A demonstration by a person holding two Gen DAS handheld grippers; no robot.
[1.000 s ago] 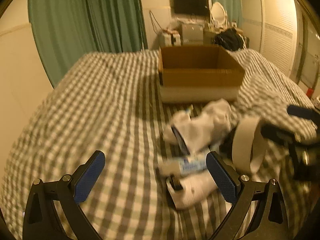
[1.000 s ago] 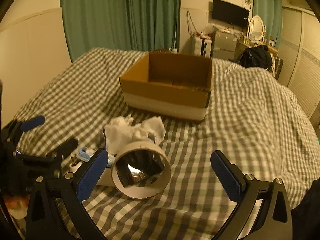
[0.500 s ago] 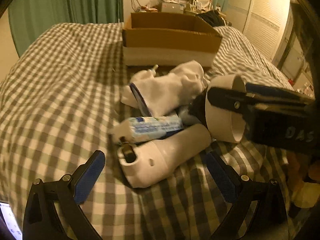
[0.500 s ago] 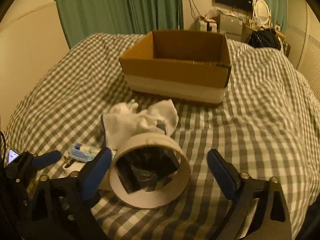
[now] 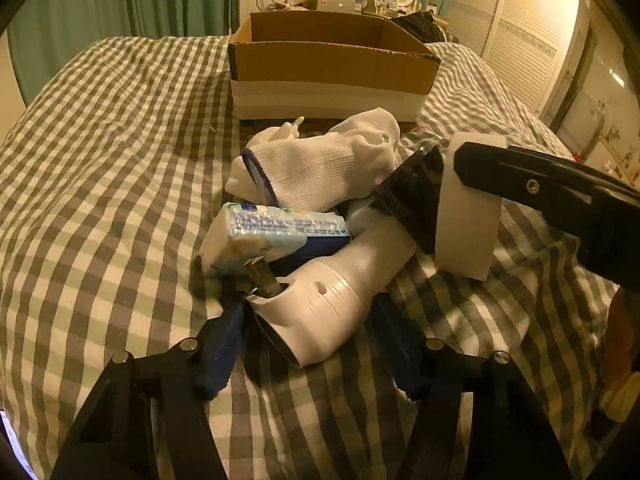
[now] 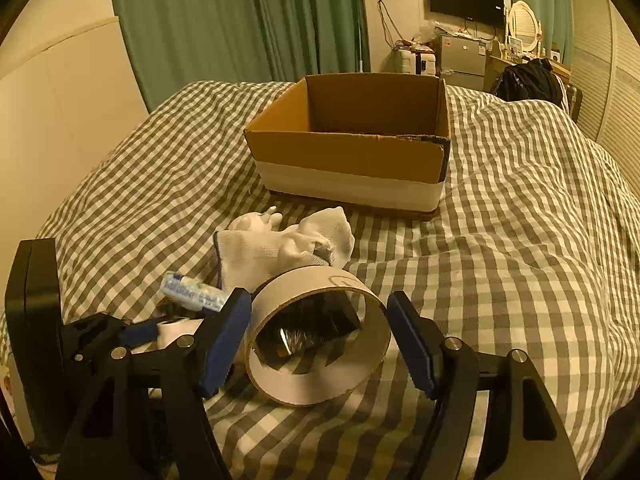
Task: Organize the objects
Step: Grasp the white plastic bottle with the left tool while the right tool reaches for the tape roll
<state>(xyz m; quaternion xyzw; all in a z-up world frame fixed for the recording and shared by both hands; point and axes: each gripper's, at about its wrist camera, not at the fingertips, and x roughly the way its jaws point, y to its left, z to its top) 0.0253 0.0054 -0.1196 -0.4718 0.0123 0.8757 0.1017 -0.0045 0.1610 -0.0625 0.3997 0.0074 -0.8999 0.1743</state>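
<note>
A pile lies on the checked bed in front of an open cardboard box (image 5: 328, 64). It holds a white plastic handheld device (image 5: 324, 300), a blue-and-white tissue packet (image 5: 276, 232), white socks (image 5: 320, 168) and a wide white tape roll (image 6: 316, 332) with a dark wrapper inside. My left gripper (image 5: 310, 344) is open with its fingers on either side of the white device's near end. My right gripper (image 6: 320, 340) is open with its fingers on either side of the tape roll; contact cannot be told. The box (image 6: 352, 144) shows nothing inside.
The checked bedspread (image 6: 500, 240) spreads wide to the right of the pile and to the left (image 5: 100, 140). Green curtains (image 6: 240, 20) hang behind the bed. A dark bag (image 6: 528, 80) and a louvred wardrobe (image 5: 516, 32) stand at the far right.
My left gripper has moved forward and down onto the white device and its fingers have narrowed around it. My right gripper has closed in around the tape roll.
</note>
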